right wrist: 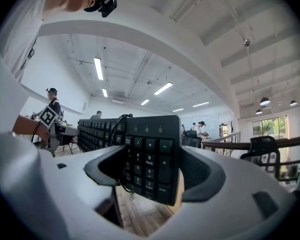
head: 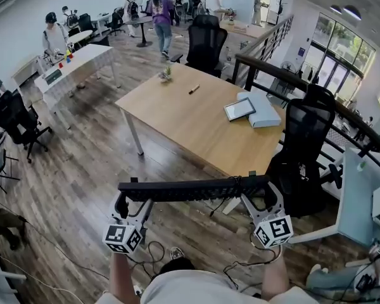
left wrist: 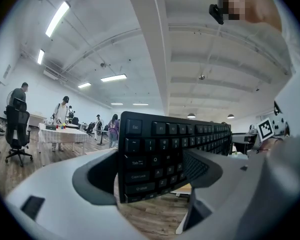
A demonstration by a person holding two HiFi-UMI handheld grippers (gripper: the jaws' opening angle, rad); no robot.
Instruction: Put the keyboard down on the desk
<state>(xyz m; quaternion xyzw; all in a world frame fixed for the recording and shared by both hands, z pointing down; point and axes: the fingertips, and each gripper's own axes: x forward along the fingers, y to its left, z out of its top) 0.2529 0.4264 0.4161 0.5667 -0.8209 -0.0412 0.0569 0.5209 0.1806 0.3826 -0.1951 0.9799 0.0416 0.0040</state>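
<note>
A black keyboard [head: 195, 188] hangs level in the air above the wooden floor, just short of the near corner of the wooden desk [head: 196, 122]. My left gripper [head: 135, 199] is shut on its left end, where the Esc and Tab keys [left wrist: 140, 159] fill the left gripper view. My right gripper [head: 259, 197] is shut on its right end, with the number pad [right wrist: 150, 159] between the jaws. The keyboard's cable [head: 231, 201] loops down near the right end.
On the desk lie a tablet [head: 239, 109] on a grey box [head: 261, 109], a pen [head: 194, 89] and a small plant [head: 167, 74]. A black office chair [head: 303, 151] stands right of the desk's near corner. Another chair [head: 204, 43] stands at the far side. People stand far back.
</note>
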